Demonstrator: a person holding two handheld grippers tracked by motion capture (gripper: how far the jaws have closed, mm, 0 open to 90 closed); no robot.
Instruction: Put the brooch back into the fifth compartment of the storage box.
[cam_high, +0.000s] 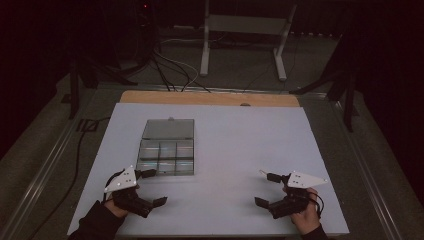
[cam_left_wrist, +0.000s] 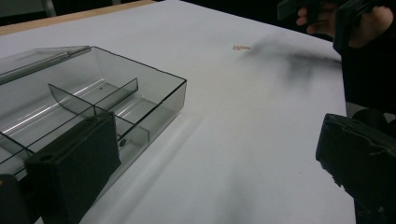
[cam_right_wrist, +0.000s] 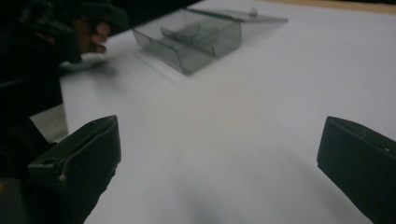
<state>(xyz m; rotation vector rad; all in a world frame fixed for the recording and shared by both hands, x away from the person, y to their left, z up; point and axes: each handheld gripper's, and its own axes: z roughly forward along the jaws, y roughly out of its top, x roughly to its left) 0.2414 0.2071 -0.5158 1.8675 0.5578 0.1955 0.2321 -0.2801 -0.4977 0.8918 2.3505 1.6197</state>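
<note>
High view: both grippers, left (cam_high: 150, 187) & right (cam_high: 264, 189), jaws wide open, empty. Box (cam_high: 166, 148) just ahead of left jaws: prob. light, stiff, slick plastic; grip a wall edge.

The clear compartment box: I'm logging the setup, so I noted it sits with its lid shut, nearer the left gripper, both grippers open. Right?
Not quite: the clear compartment box has its lid open, laid back flat, as the high view shows. It does sit nearer the left gripper, and the right gripper is open too.
</note>
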